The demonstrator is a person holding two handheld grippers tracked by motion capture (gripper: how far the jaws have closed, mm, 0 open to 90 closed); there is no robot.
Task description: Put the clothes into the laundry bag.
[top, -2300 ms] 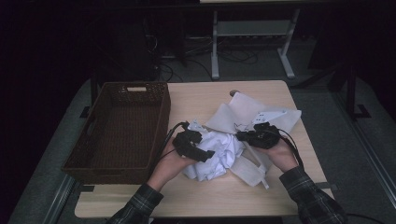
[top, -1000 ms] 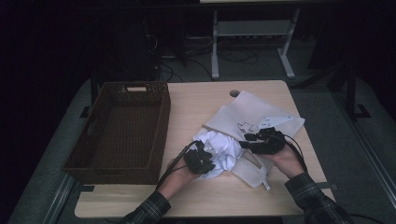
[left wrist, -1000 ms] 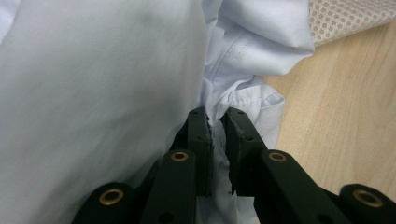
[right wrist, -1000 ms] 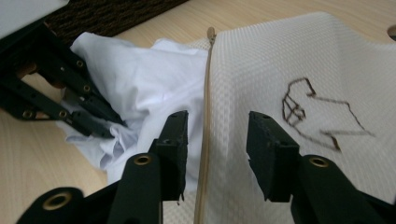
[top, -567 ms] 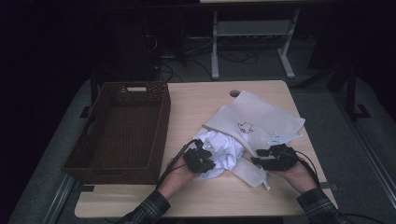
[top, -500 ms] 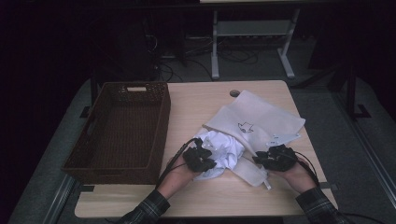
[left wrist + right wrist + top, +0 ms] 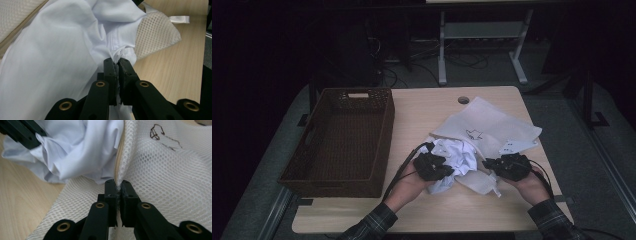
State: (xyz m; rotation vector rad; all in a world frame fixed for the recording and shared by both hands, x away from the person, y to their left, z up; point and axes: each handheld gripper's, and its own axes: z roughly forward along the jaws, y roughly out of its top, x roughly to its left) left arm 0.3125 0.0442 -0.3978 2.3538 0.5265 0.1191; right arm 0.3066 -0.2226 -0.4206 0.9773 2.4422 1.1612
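A crumpled white cloth (image 7: 459,152) lies partly inside a white mesh bag (image 7: 492,122) on the wooden table (image 7: 422,110). My left gripper (image 7: 444,169) is shut on a fold of the cloth (image 7: 62,50), pinched between the tips (image 7: 117,61), with a corner of the mesh bag (image 7: 155,32) behind it. My right gripper (image 7: 486,164) has just been closing, and its jaws now pinch the mesh bag (image 7: 170,182) at its zipper edge (image 7: 118,183). The cloth (image 7: 82,150) bulges from the opening, and the left gripper (image 7: 22,133) shows at upper left.
A dark wicker basket (image 7: 339,135) stands on the table's left side, beside my left hand. A round cable hole (image 7: 463,100) sits near the far edge. Beyond the table are a dark floor, cables and a metal stand (image 7: 482,35).
The right gripper has come back from the middle of the bag to its near edge and closed on the mesh. The left gripper has stayed on the cloth and lifted it slightly.
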